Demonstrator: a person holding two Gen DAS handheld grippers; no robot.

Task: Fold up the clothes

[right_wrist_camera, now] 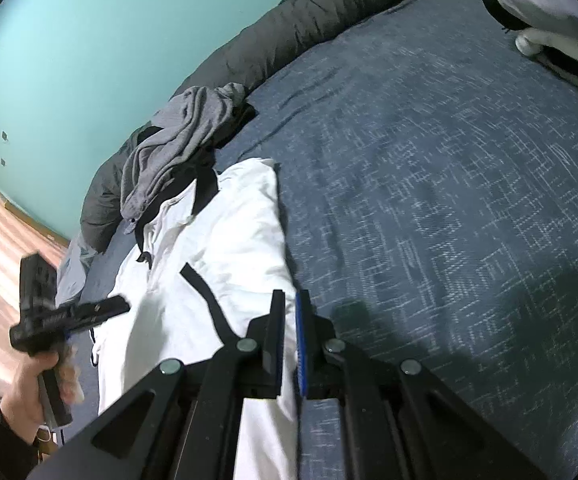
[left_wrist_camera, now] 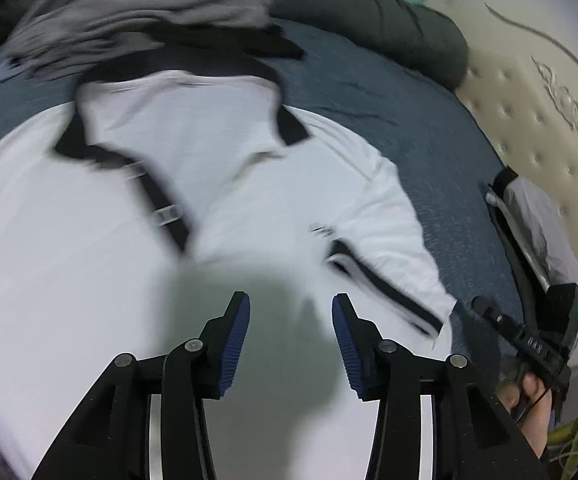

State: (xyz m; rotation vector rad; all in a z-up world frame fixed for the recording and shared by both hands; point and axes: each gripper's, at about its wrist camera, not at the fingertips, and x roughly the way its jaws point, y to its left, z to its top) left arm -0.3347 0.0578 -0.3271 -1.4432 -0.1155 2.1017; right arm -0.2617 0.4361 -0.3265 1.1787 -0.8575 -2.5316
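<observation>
A white polo shirt [left_wrist_camera: 217, 168] with black collar and trim lies spread on the blue bedspread [left_wrist_camera: 429, 152]. My left gripper [left_wrist_camera: 291, 300] hovers open over the shirt's lower front, with nothing between its blue pads. In the right wrist view the same white shirt [right_wrist_camera: 217, 240] runs up the left side. My right gripper [right_wrist_camera: 291, 296] is shut on the shirt's right edge, and a strip of white cloth shows between the narrow fingers. The left wrist view shows the right gripper [left_wrist_camera: 485, 308] at the sleeve cuff. The left gripper [right_wrist_camera: 105, 308] appears above the shirt's left side, held by a hand [right_wrist_camera: 29, 388].
A crumpled grey garment [right_wrist_camera: 177, 140] lies beyond the shirt's collar. A dark grey rolled duvet [right_wrist_camera: 289, 28] lines the far edge of the bed. A cream padded headboard [left_wrist_camera: 529, 100] and a pillow [left_wrist_camera: 541, 216] are at the right. The blue bedspread [right_wrist_camera: 449, 200] stretches to the right of the shirt.
</observation>
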